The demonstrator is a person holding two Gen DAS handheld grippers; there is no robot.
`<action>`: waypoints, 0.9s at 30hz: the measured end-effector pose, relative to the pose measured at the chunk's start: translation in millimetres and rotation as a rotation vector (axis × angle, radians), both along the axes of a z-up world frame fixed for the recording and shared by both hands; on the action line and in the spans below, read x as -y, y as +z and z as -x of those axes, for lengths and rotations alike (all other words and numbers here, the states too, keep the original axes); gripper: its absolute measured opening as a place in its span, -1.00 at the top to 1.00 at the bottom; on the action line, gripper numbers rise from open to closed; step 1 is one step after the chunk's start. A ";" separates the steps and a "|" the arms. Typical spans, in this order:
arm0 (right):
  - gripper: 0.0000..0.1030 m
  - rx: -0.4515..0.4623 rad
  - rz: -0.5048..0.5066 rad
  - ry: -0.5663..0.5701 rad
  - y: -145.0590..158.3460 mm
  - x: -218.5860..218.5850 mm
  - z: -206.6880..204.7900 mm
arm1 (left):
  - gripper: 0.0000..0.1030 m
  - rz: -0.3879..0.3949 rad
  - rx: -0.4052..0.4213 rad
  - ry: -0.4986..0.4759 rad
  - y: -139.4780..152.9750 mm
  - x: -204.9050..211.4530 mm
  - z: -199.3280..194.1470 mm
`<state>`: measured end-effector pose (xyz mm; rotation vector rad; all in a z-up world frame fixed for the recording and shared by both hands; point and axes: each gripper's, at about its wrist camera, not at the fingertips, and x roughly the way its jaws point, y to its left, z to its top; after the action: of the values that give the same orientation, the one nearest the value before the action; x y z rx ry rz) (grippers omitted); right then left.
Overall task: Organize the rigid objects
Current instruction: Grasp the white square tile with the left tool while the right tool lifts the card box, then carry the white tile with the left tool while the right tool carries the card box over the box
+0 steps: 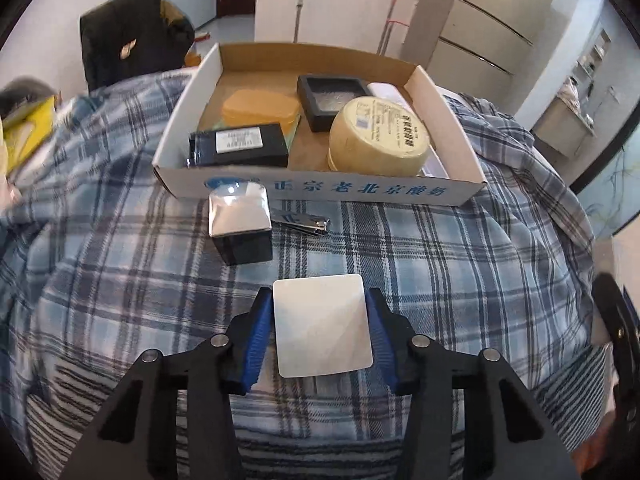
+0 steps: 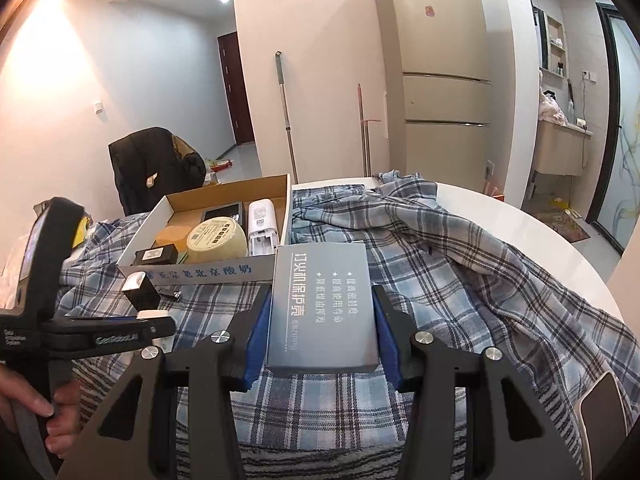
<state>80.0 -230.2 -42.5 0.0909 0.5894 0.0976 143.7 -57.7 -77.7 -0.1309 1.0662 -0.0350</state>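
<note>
Left gripper [image 1: 320,332] was clamped on silver square piece [image 1: 322,326], blue pads [image 1: 256,336] tight against both edges, low over plaid cloth [image 1: 440,260]. Right gripper [image 2: 322,328] gripped flat grey box [image 2: 322,308] same way. Cardboard tray [image 1: 340,190] sat at 12 o'clock from left gripper, black cube with shiny top [image 1: 240,224] and nail clipper [image 1: 304,222] just in front of its wall.

I see open plaid cloth [image 1: 420,264] between my left hand-held gripper [image 1: 320,328] and the cardboard box [image 1: 320,190]. The black block with a silver cap [image 1: 240,224] and the nail clipper [image 1: 304,222] stand just before the box's near wall. Inside, the round tin [image 1: 380,136] and black case [image 1: 240,146] crowd the front; bare floor shows between them.
</note>
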 end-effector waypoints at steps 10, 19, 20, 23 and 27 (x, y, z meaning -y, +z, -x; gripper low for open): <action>0.11 -0.006 0.005 0.001 0.4 -0.7 0.7 | 0.09 -0.072 0.010 -0.038 -9.0 11.9 5.0; 0.11 -0.024 0.007 0.009 -0.1 -1.3 0.2 | 0.09 -0.117 0.021 -0.048 -14.6 19.8 5.1; 0.11 -0.025 0.009 0.011 -0.4 -1.6 -0.3 | 0.09 -0.131 0.022 -0.054 -14.7 21.7 4.8; 0.11 -0.026 0.008 0.011 -0.4 -1.7 -0.6 | 0.09 -0.118 0.020 -0.052 -14.8 19.8 4.9; 0.11 -0.021 -0.004 0.006 -0.1 -0.8 -0.1 | 0.09 -0.044 0.056 -0.053 -5.1 10.9 11.4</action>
<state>80.1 -229.3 -42.6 0.0938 0.6102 0.1034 132.3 -68.6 -82.8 -0.0619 1.0141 -0.0624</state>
